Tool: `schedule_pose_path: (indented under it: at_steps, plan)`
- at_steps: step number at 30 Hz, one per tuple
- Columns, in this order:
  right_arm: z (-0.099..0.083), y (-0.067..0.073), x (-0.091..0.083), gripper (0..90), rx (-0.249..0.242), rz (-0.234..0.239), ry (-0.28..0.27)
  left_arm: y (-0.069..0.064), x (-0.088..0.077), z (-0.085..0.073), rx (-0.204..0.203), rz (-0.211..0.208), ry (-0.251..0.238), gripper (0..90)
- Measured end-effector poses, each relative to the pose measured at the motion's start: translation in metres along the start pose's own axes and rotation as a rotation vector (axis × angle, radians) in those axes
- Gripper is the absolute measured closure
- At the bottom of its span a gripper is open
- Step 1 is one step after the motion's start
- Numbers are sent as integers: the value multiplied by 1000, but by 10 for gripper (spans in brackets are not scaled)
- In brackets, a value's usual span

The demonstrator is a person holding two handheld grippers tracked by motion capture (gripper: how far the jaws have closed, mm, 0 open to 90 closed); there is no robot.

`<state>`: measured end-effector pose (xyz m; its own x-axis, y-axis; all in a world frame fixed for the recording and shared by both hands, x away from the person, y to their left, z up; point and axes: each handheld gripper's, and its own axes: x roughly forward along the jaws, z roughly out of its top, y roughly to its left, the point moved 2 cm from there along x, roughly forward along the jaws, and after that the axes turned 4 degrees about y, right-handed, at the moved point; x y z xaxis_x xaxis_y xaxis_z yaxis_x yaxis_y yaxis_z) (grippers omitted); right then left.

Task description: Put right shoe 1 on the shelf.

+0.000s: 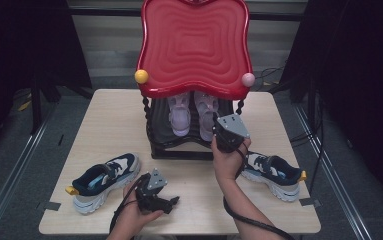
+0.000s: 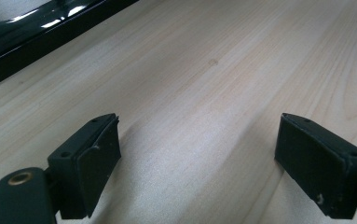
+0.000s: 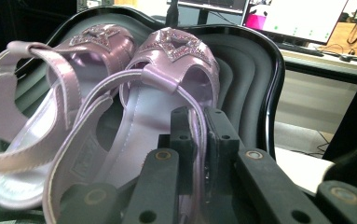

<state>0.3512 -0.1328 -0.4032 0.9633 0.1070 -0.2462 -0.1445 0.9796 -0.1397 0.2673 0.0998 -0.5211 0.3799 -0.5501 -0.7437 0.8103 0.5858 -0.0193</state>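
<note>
Right gripper [image 1: 222, 131] is at the front of the rack's lower shelf [image 3: 255, 74], its jaws pinching the heel strap [image 3: 195, 126] of the right-hand lilac sandal [image 3: 162, 88]. That sandal lies on the shelf just beside its mate, the left-hand lilac sandal [image 3: 50, 84], both with toes pointing to the back of the shelf. The red wavy top tray [image 1: 194, 45] overhangs the shelf and covers most of both sandals in the high view; a yellow knob [image 1: 141, 76] and a pink knob [image 1: 248, 79] sit at its front corners. Left gripper [image 1: 171, 201] hangs low over the bare desk [image 2: 223, 70] near the front edge, jaws spread with nothing between them. A navy sneaker [image 1: 104, 180] lies on the desk to its left; a second navy sneaker [image 1: 274, 175] lies beside the right forearm, near the rack's front right post [image 1: 239, 107].
</note>
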Motion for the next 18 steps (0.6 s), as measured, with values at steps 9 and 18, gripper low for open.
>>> schedule_pose_path:
  at_steps: [9, 18]
  plan:
    - [4, 5, 16, 827, 0, -41, 4, 0, 0, 0, 2, 1, 0, 134]
    - [5, 12, 28, 827, 2, -64, 5, 0, 0, 0, -1, -2, 0, 133]
